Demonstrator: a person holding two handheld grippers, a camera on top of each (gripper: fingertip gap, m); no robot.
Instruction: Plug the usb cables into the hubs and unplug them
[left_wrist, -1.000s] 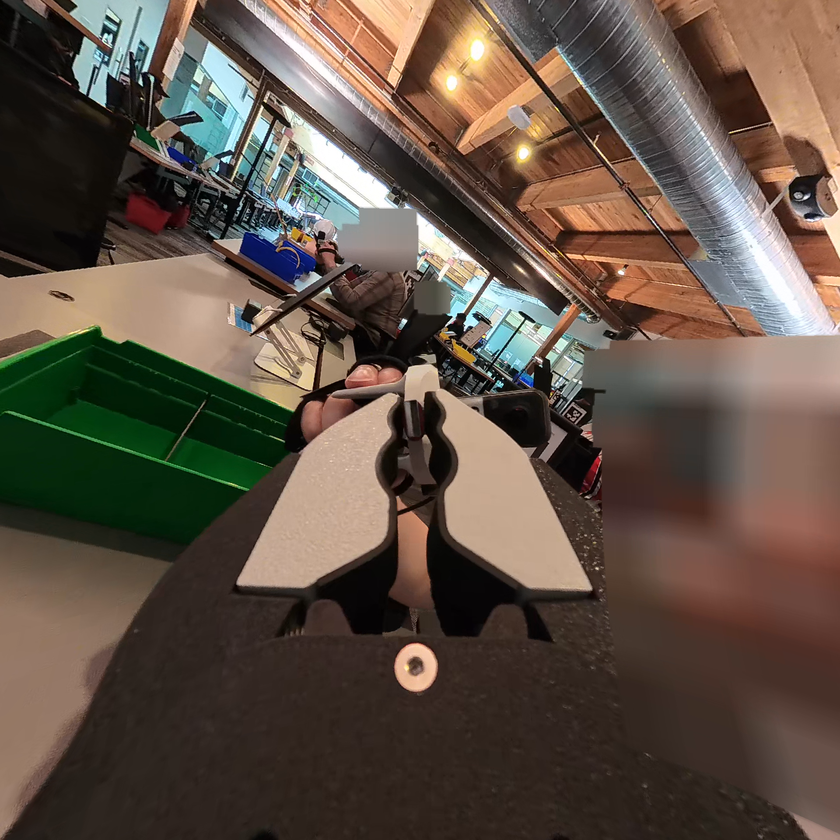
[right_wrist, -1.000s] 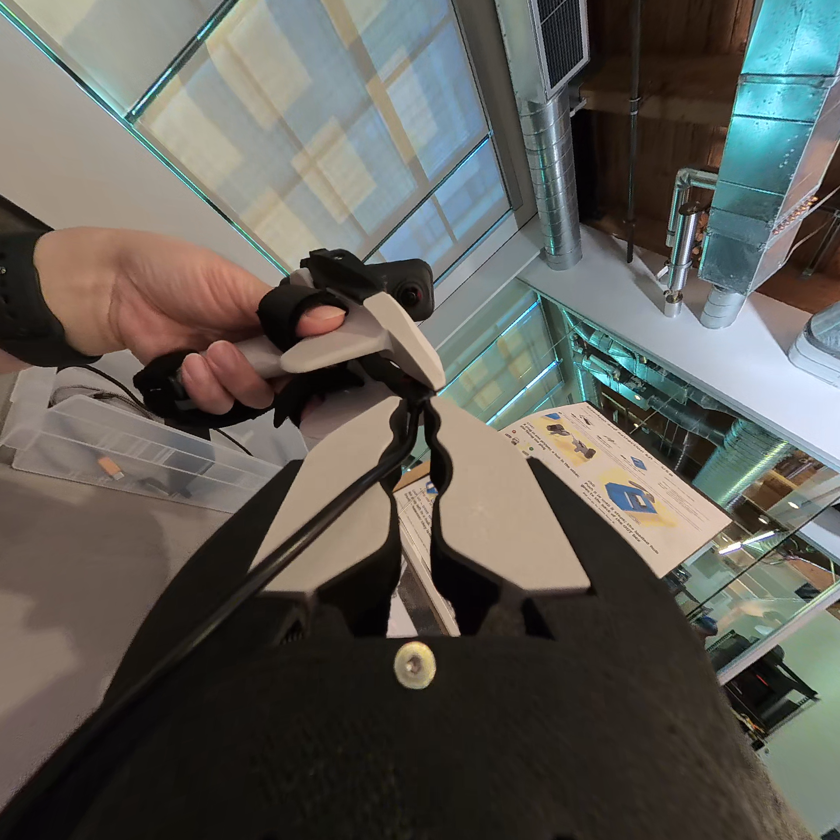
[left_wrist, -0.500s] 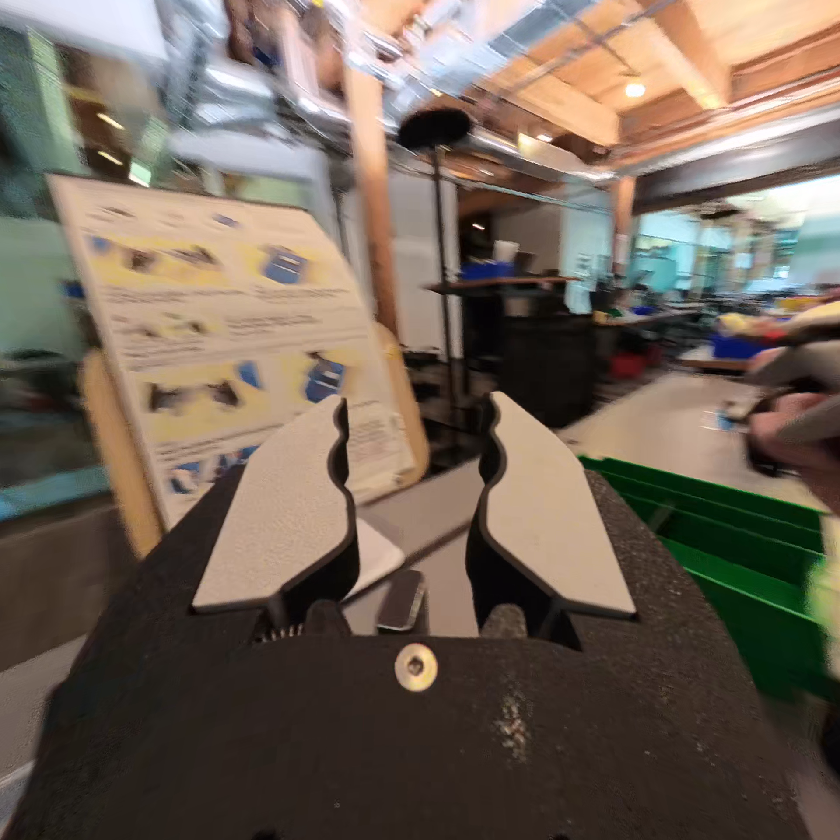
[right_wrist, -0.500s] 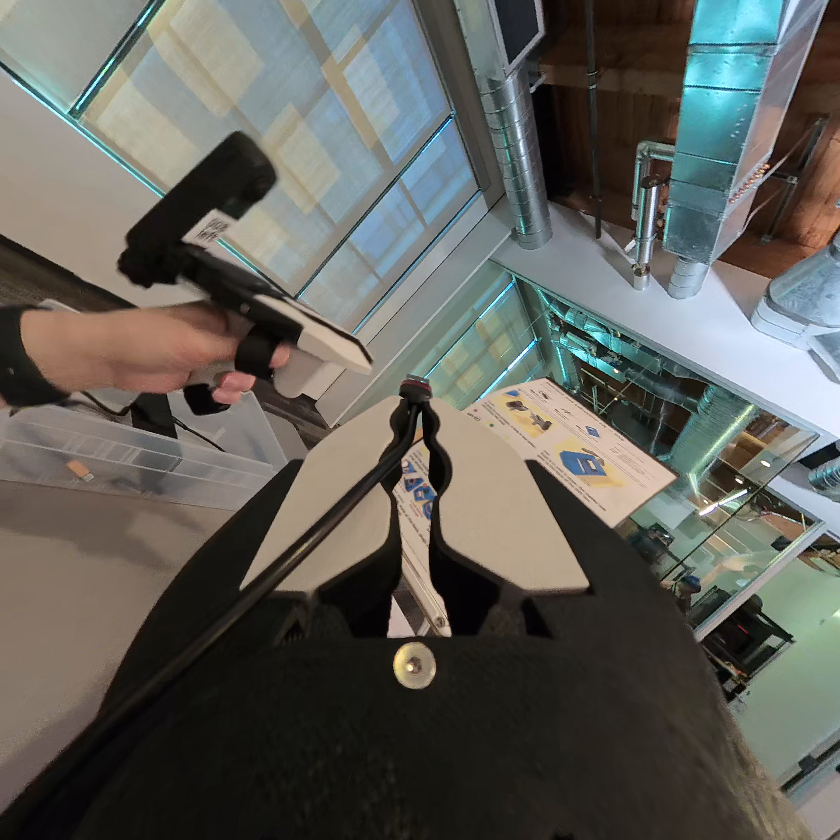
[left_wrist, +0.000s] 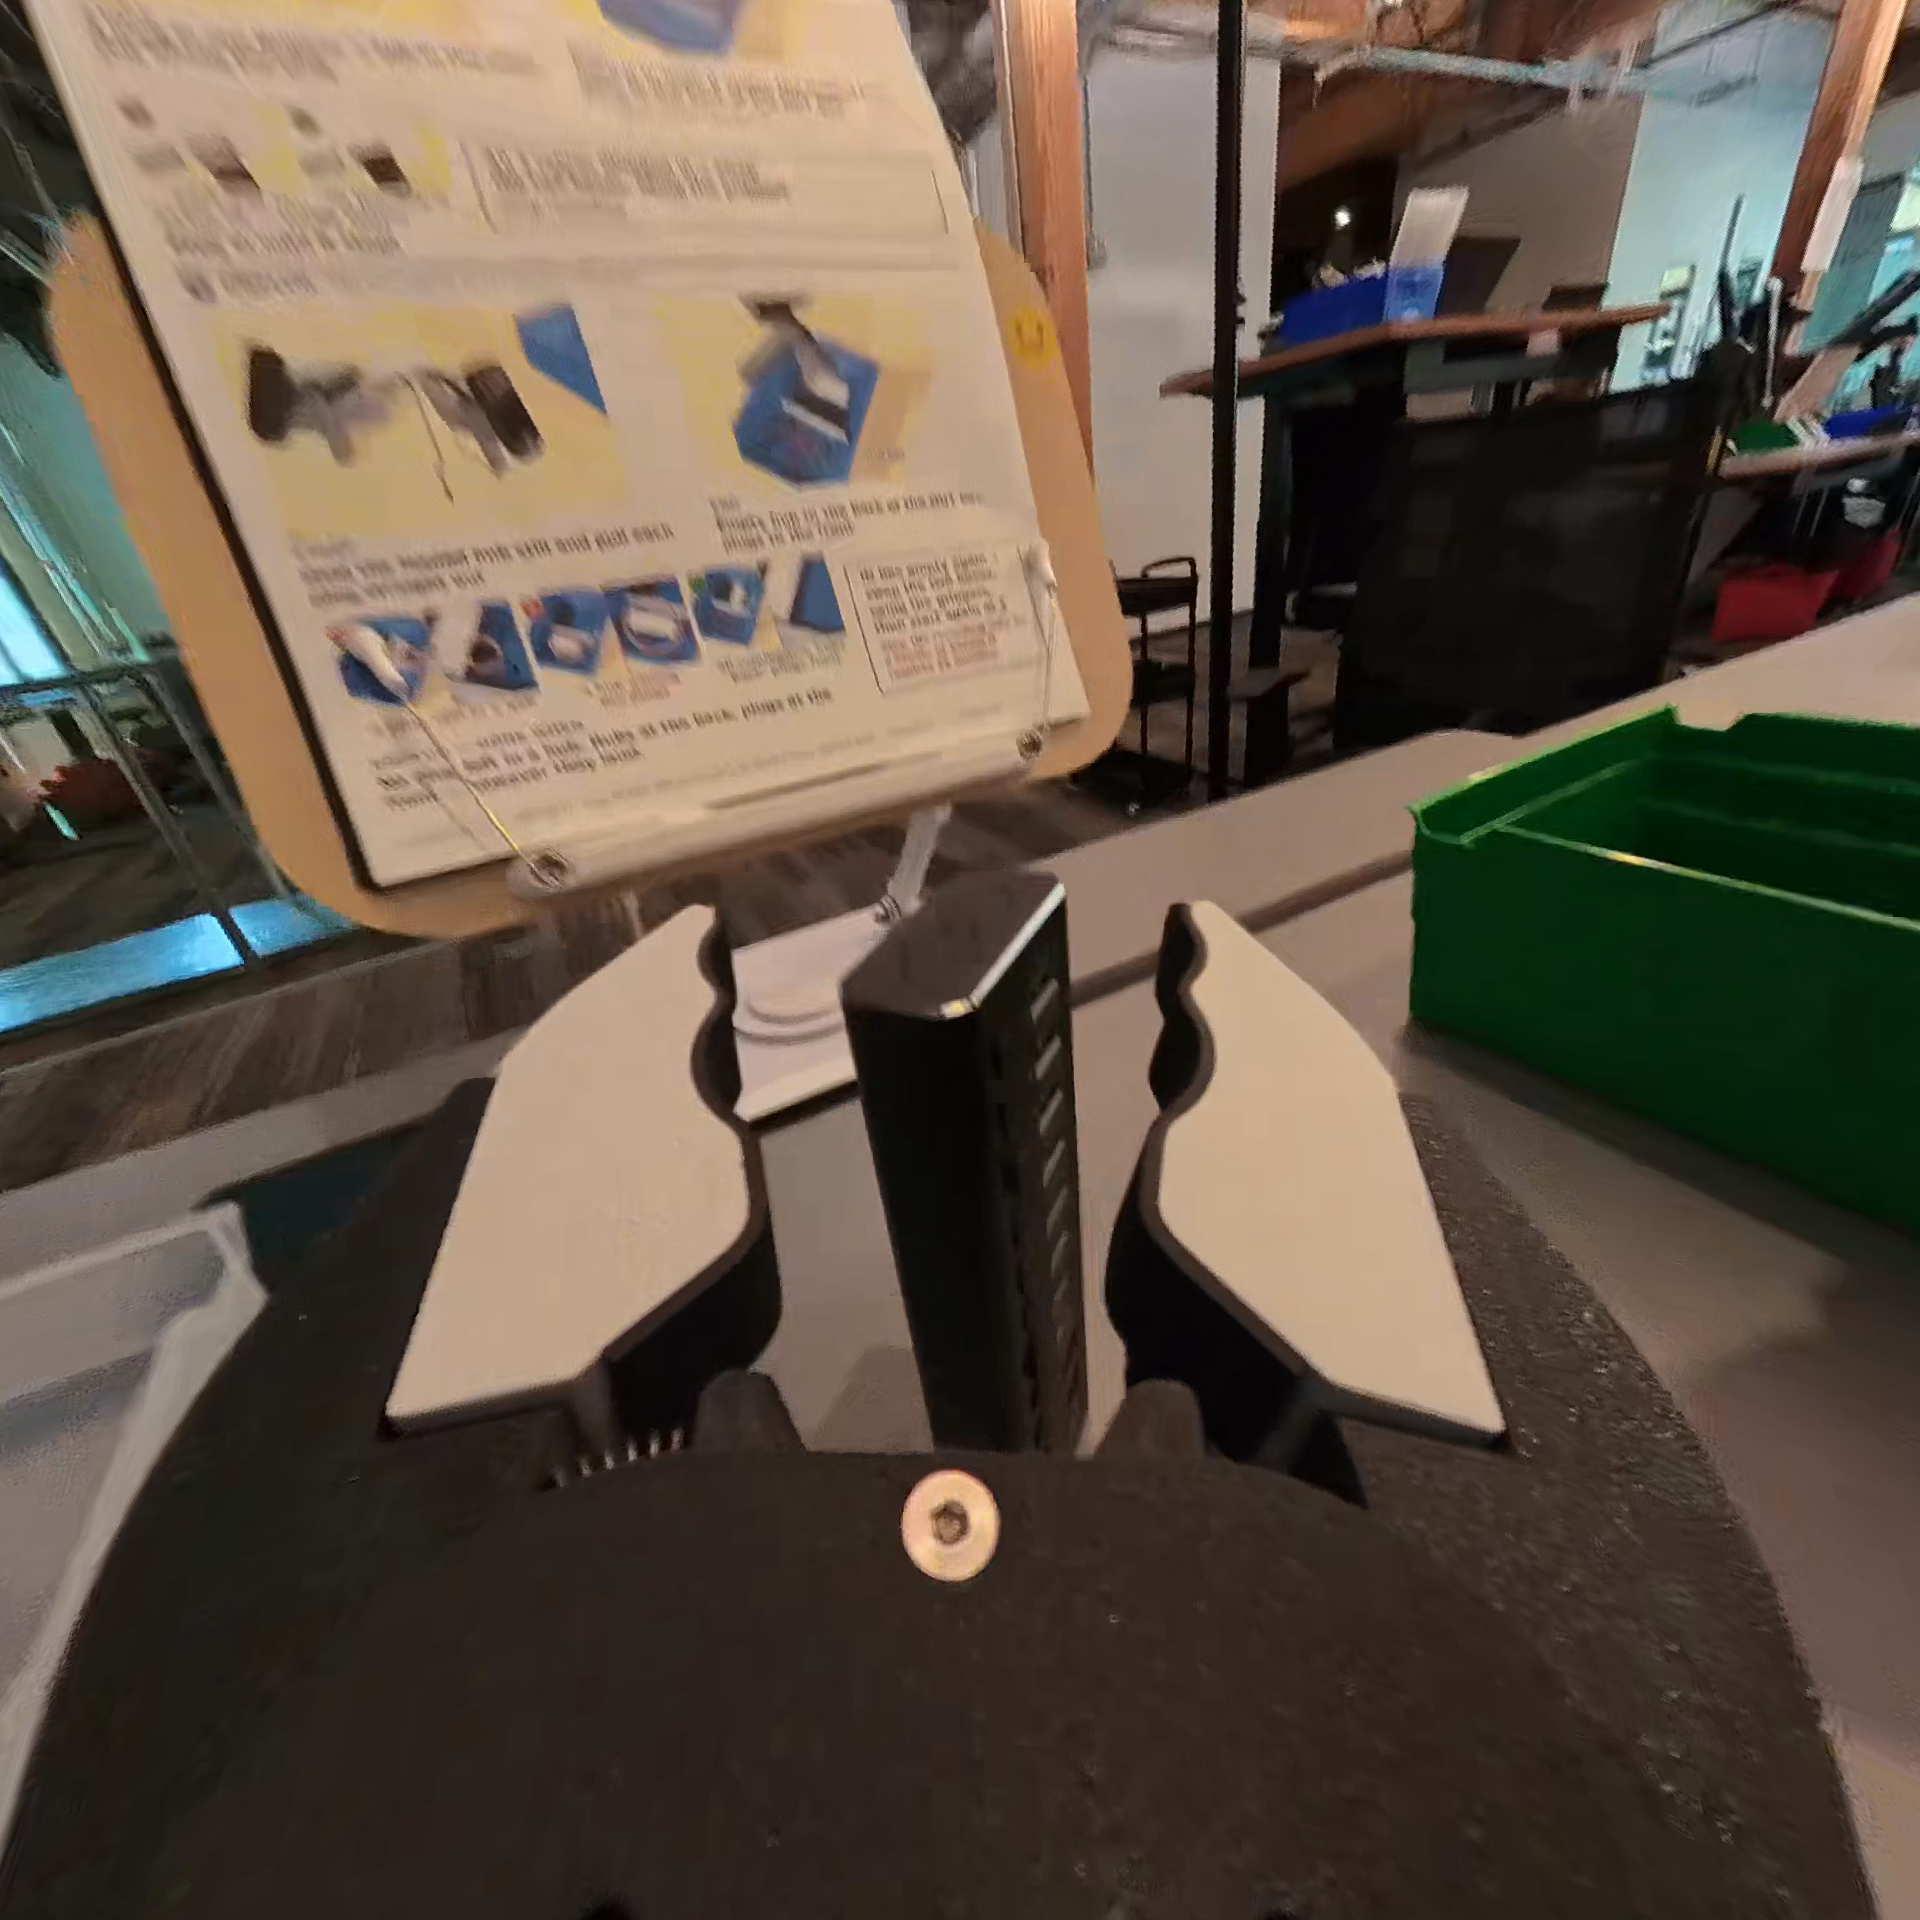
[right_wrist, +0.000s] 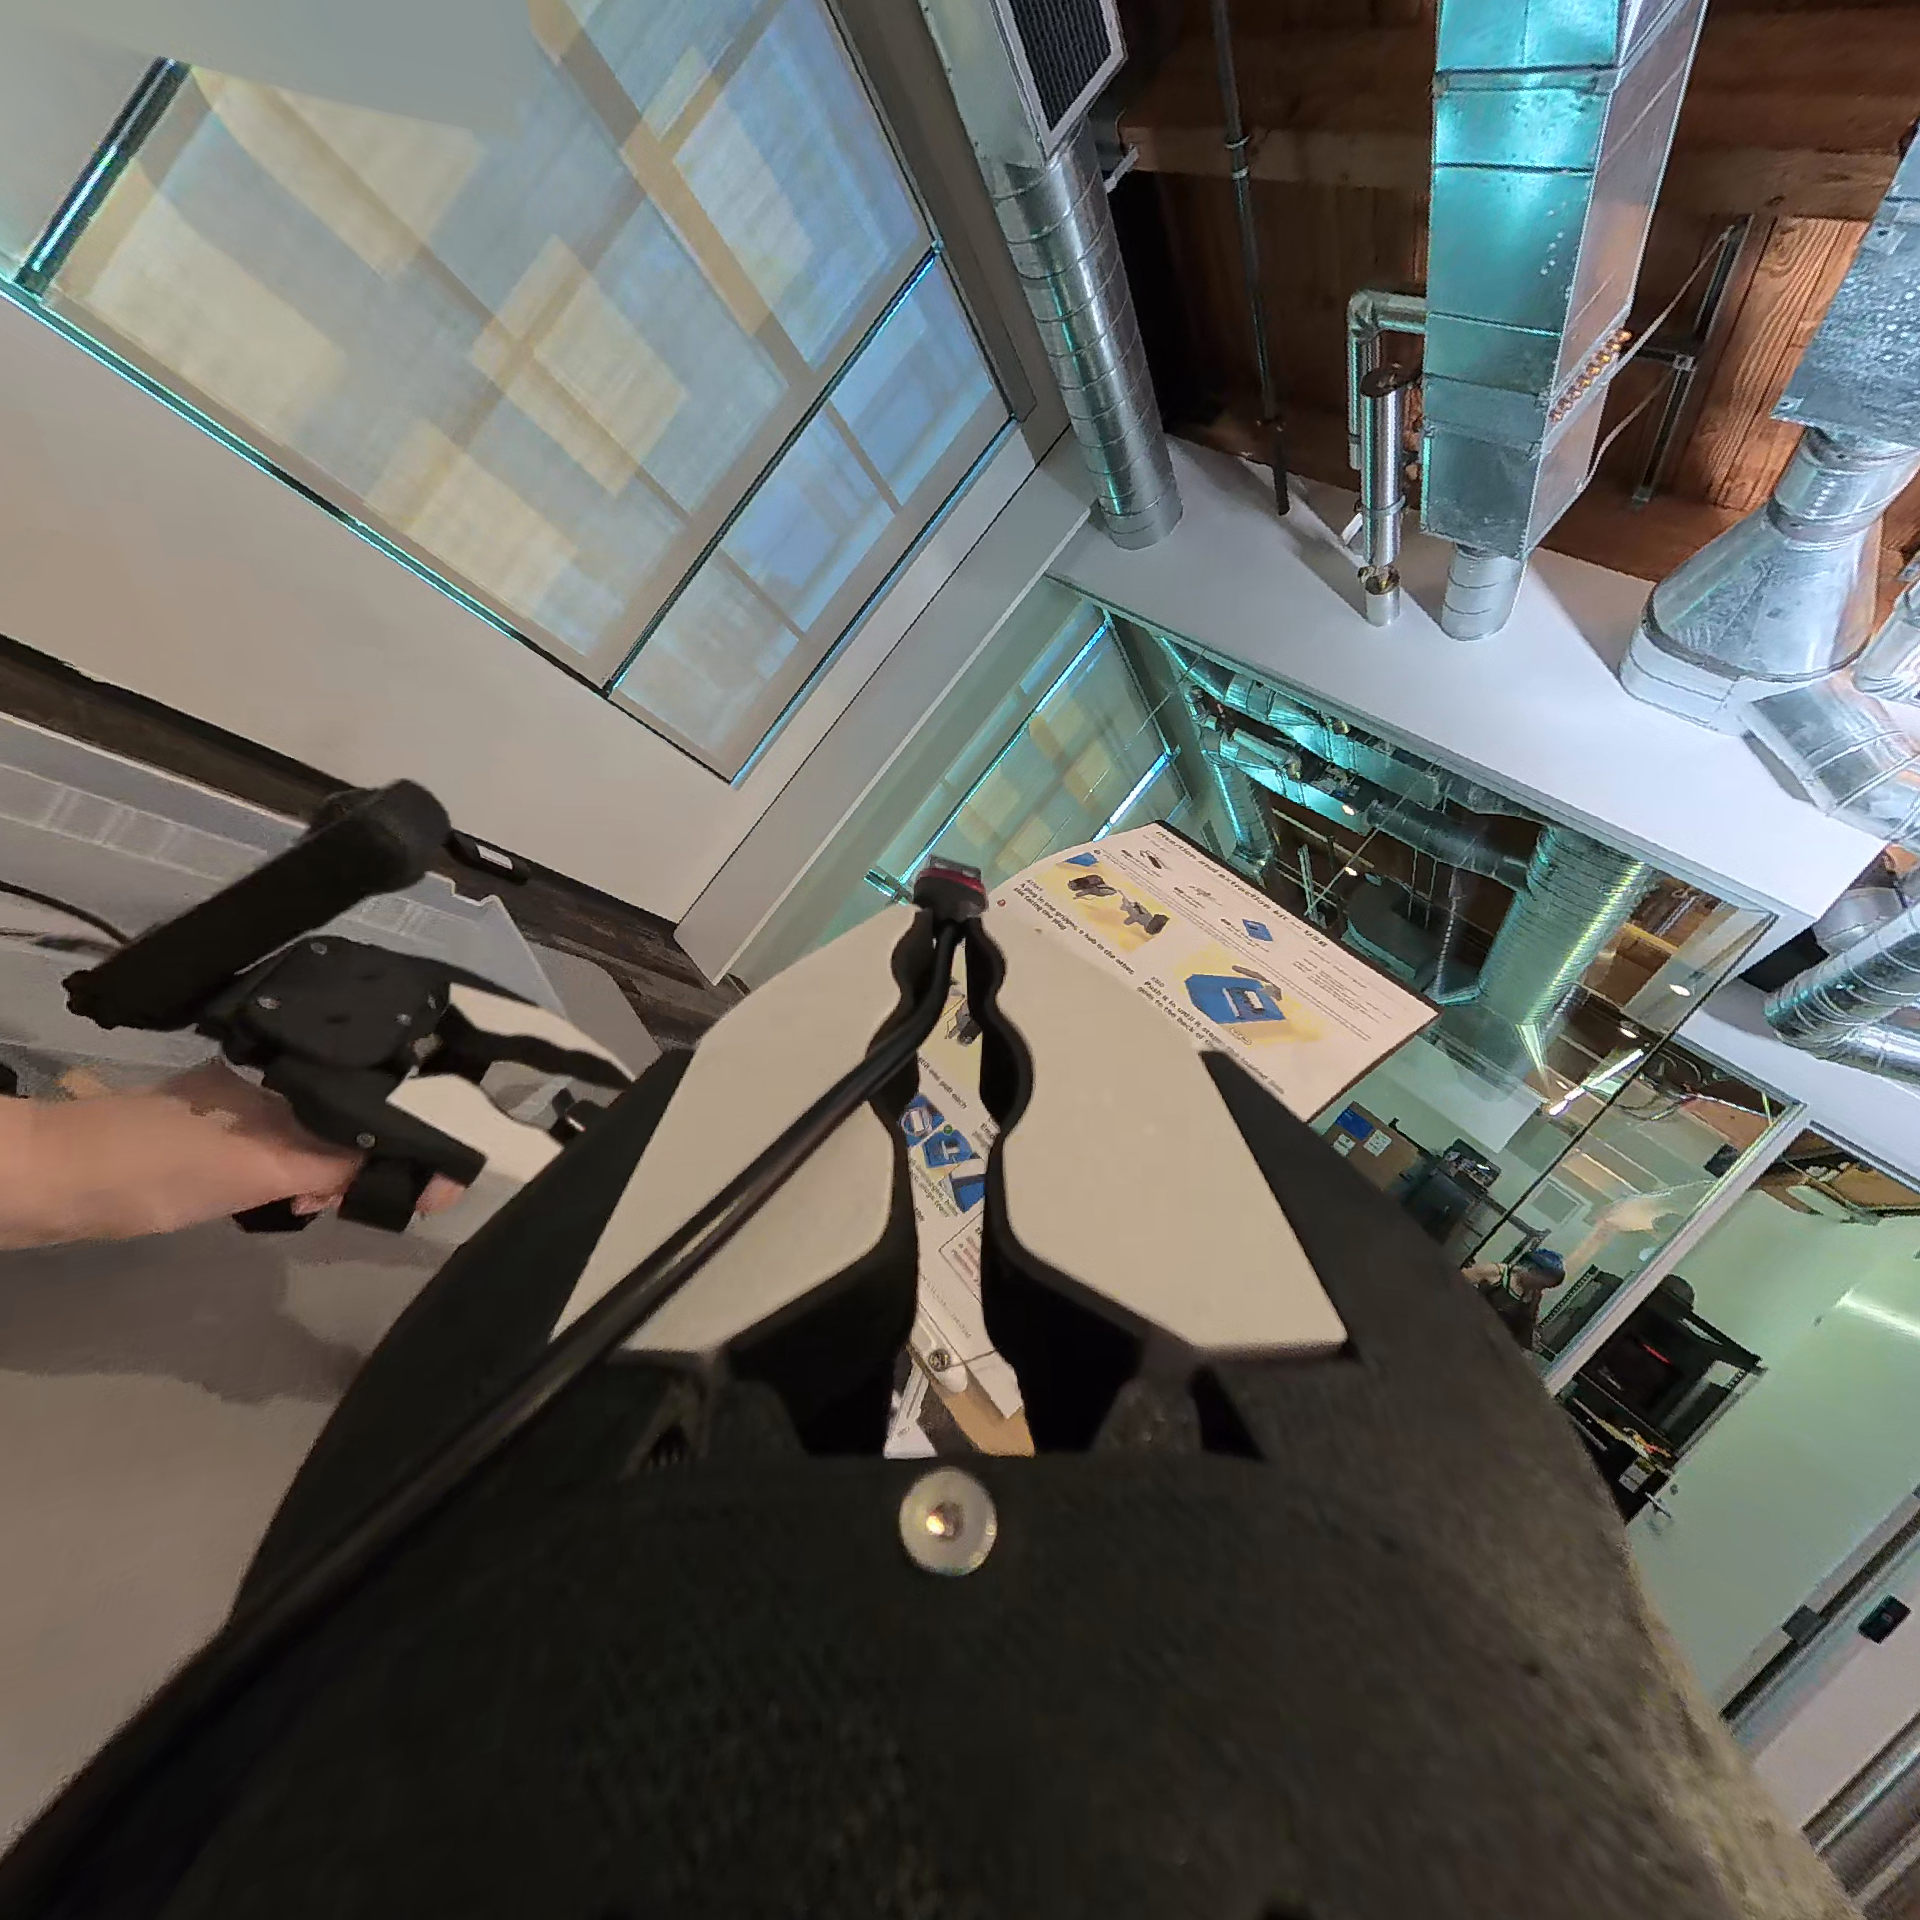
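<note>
In the left wrist view my left gripper (left_wrist: 945, 920) is open. A long black USB hub (left_wrist: 961, 1143), with a row of ports along its right side, sits lengthwise between the fingers (left_wrist: 603, 1195). Neither finger touches it. In the right wrist view my right gripper (right_wrist: 951, 925) is raised and tilted upward. It is shut on a black USB cable (right_wrist: 675, 1247). The cable's plug (right_wrist: 951, 883), with a red ring, sticks out past the fingertips. The left gripper (right_wrist: 343, 1039) shows there low at the left, held by a hand.
An instruction sheet on a clipboard stand (left_wrist: 582, 468) stands just behind the hub on the grey table (left_wrist: 1662, 1403). A green divided bin (left_wrist: 1662, 935) is at the right. A clear plastic box (left_wrist: 104, 1351) is at the left edge. One gripper's finger ends stand about 30 cm off the other's.
My left gripper left the right gripper's plug, swung away, opened and came down around the black hub. My right gripper still holds the cable and has tilted slightly.
</note>
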